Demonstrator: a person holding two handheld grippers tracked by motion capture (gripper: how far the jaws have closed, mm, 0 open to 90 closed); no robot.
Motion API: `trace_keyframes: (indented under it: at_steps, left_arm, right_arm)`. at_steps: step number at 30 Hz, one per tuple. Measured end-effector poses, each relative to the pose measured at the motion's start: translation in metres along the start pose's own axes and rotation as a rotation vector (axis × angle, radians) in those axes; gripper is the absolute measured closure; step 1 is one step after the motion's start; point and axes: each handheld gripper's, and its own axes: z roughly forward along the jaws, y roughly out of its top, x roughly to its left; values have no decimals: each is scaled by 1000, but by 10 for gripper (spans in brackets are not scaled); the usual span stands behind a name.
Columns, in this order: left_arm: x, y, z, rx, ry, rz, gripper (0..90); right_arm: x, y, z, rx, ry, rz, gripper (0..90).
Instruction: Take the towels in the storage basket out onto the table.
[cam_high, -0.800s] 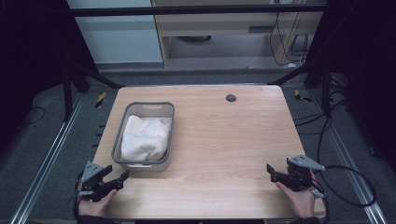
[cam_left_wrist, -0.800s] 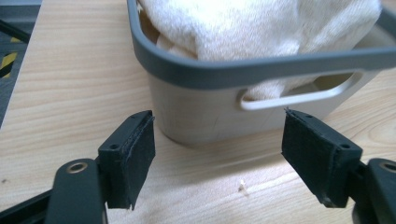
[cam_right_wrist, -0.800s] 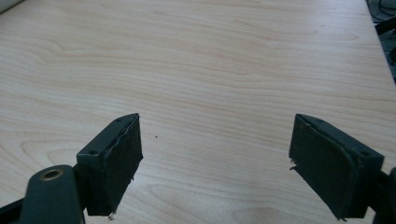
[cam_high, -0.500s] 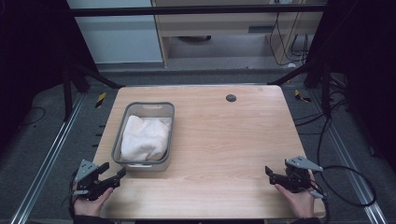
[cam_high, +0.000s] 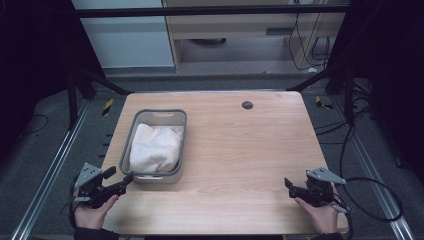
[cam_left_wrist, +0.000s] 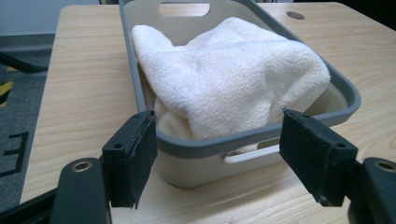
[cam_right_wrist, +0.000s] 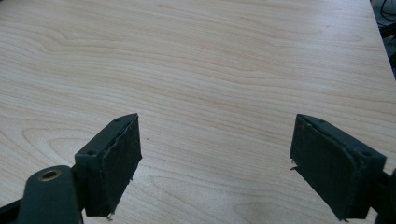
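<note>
Both grippers spread wide, white towel heaped in the grey bin.

My left gripper sits just before the bin's near end, so I judge I should go in over the rim and pinch the towel's high fold. My right gripper waits empty, well right of the bin. The towel's underside and the bin floor are hidden.
</note>
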Motion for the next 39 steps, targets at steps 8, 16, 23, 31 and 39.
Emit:
trace_keyframes:
  at_steps: [8, 16, 23, 31, 39]
  left_arm:
    - [0, 20, 1, 11, -27, 49, 268]
    - [0, 44, 2, 26, -39, 95, 269]
    - [-6, 61, 7, 48, -65, 150, 264]
    - [-8, 79, 17, 111, -62, 228, 263]
    - [-4, 93, 25, 157, -91, 271, 262]
  right_arm:
    - [0, 0, 0, 6, 1, 0, 164]
    - [0, 2, 0, 5, 8, -7, 163]
    - [3, 3, 1, 12, 12, -28, 163]
    - [4, 3, 1, 16, 15, -34, 162]
    - [4, 3, 4, 31, 20, -42, 158]
